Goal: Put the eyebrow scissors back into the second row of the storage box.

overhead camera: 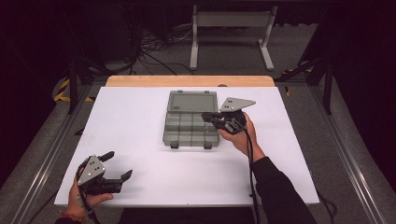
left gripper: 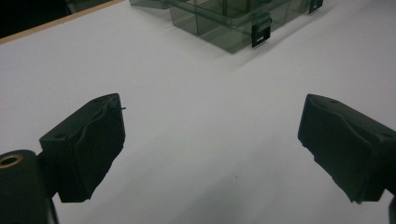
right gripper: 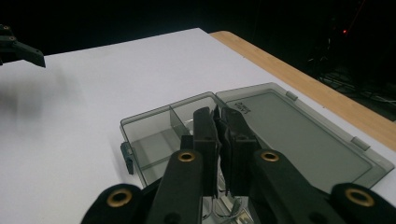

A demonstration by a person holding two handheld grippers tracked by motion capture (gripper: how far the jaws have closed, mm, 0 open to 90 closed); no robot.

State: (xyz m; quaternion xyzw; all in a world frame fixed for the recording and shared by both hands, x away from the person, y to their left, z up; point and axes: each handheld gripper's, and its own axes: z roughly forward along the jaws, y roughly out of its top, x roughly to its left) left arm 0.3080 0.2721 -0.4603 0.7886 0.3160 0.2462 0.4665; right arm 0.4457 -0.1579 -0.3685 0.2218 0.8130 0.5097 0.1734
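With the compartment box [overhead camera: 191, 128] lying open toward the table's [overhead camera: 140, 186] far edge, the right gripper [overhead camera: 208, 117], jaws clenched (on nothing discernible) above a right-hand compartment, could snag a divider and drag it, while the left gripper [overhead camera: 117, 166] idles, jaws apart.

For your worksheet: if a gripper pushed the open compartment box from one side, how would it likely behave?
The compartment box looks like thin clear plastic with empty sections, so it is probably light and would slide easily on the smooth white table. Its lid lies flat open behind, so it should resist tipping but may swivel.
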